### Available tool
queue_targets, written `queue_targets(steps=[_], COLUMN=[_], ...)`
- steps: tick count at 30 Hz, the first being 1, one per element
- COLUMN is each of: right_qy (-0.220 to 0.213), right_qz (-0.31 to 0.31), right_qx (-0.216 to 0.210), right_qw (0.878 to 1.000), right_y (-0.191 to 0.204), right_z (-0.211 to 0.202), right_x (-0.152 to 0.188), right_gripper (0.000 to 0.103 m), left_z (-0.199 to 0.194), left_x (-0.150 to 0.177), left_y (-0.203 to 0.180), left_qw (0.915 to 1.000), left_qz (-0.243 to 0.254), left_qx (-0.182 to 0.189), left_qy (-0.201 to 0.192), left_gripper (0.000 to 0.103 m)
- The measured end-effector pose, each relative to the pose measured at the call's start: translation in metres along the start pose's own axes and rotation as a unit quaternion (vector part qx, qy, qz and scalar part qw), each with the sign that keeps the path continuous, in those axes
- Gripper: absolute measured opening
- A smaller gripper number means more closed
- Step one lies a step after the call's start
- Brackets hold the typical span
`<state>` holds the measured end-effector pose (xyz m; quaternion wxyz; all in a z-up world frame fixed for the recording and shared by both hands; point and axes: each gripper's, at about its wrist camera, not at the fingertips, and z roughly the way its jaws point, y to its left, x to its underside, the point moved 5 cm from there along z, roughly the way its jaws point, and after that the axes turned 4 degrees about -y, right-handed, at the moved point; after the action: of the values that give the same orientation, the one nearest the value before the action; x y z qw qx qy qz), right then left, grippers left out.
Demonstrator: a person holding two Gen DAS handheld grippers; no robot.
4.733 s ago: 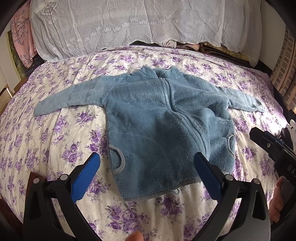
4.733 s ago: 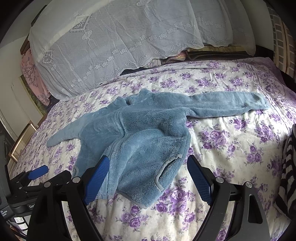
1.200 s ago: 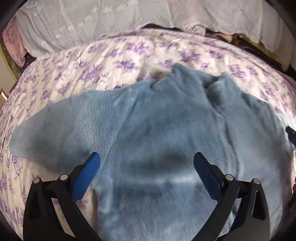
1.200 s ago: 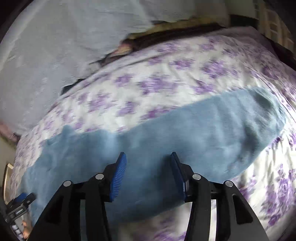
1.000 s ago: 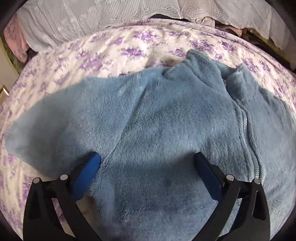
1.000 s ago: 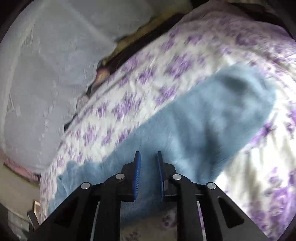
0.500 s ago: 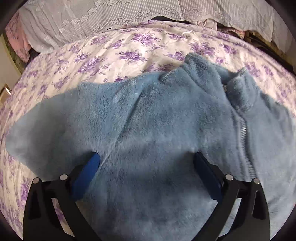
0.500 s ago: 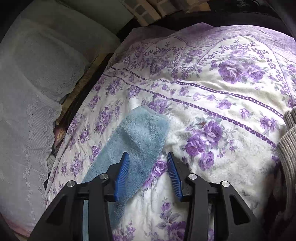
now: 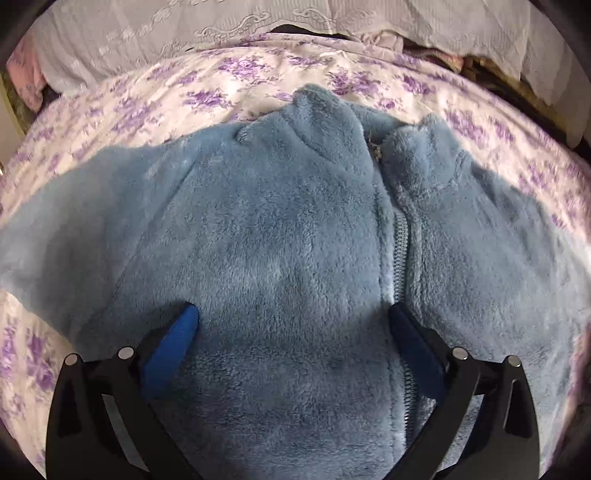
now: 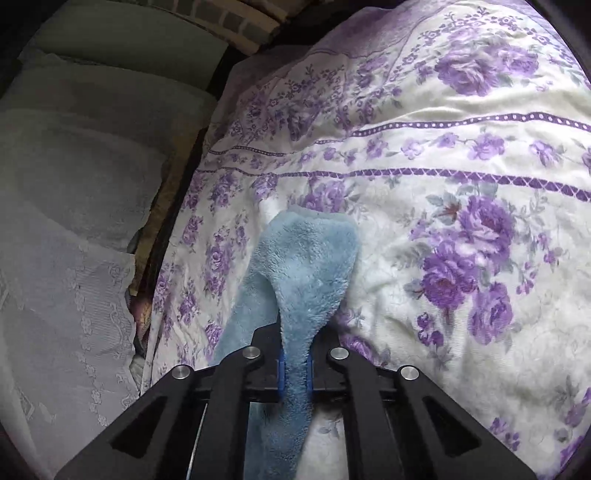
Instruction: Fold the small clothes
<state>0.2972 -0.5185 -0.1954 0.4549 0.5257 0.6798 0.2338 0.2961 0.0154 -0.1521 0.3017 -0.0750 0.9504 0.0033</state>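
Observation:
A small blue fleece jacket [image 9: 280,236] with a front zipper [image 9: 400,251] lies flat on a floral bedspread [image 9: 155,92]. In the left wrist view my left gripper [image 9: 293,321] hangs open just over the jacket's chest, its blue fingertips [image 9: 183,325] wide apart on either side, nothing pinched between them. In the right wrist view my right gripper [image 10: 295,365] is shut on the jacket's sleeve [image 10: 306,266] near the cuff. The fleece bunches between the blue pads, and the cuff end fans out beyond them over the bedspread [image 10: 461,155].
A white lace cover [image 9: 229,33] drapes over pillows along the head of the bed. The same lace cover [image 10: 66,258] fills the left of the right wrist view, with a dark gap [image 10: 166,206] between it and the bedspread's edge.
The right gripper's jaws have closed on the sleeve near the cuff, which before lay loose between open pads. The left gripper has slid right over the jacket, bringing the zipper close to its right finger.

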Motion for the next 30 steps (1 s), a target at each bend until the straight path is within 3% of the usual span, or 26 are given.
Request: queue_targets(steps=[2,4,7,9,10,13,14,16,20,24,30], right_qy=[-0.026,-0.044,-0.028,0.013,0.012,-0.010,-0.021,-0.027,-0.014,0.018,0.045], right_qz=[-0.035,-0.081,-0.095,-0.057,-0.043,-0.063,-0.074,-0.120,-0.206,-0.258,-0.293], right_qx=[-0.025,-0.036,0.025,0.074,0.064,0.056,0.036,-0.007,-0.065,-0.089,-0.096], right_qw=[0.999,0.995,0.995,0.996,0.997,0.996,0.996,0.992,0.976,0.962,0.950], right_y=[0.020,0.039,0.027,-0.006,-0.013,-0.002,0.007,0.040,0.095,0.124,0.149], right_z=[-0.016,-0.026,-0.011,0.009,0.010,0.000,-0.007,-0.021,-0.036,-0.041,-0.046], right_x=[-0.009,-0.012,-0.009,-0.003,-0.004,-0.007,-0.006,-0.002,0.025,0.057,0.091], right_gripper=[0.008,0.008,0.008,0.007,0.004,0.008,0.008,0.008,0.008,0.008,0.008], left_z=[-0.009,-0.025,-0.041,-0.021,-0.004,-0.006,-0.011,-0.017,-0.014,-0.006,-0.006], left_x=[-0.003,-0.009,-0.016,-0.012,-0.005,-0.003,-0.005,-0.007,-0.012,-0.012,-0.012], left_y=[0.008,0.020,0.047,0.065,0.072,0.056,0.049,0.042,0.047,0.053,0.051], left_qw=[0.9999,0.9999,0.9983,0.9987,0.9982,0.9949,0.9936,0.9947,0.9991,0.9993,0.9991], left_qz=[-0.011,-0.007,-0.010,-0.028,-0.036,0.020,0.034,0.040,0.002,-0.027,-0.029], left_qx=[0.010,-0.006,-0.044,-0.043,-0.045,-0.097,-0.104,-0.083,-0.025,-0.011,-0.019], left_qy=[0.001,-0.014,-0.039,-0.006,0.015,-0.015,-0.030,-0.045,-0.035,-0.024,-0.026], left_gripper=[0.099,0.099,0.099,0.099,0.099,0.098,0.098,0.098,0.098,0.098,0.098])
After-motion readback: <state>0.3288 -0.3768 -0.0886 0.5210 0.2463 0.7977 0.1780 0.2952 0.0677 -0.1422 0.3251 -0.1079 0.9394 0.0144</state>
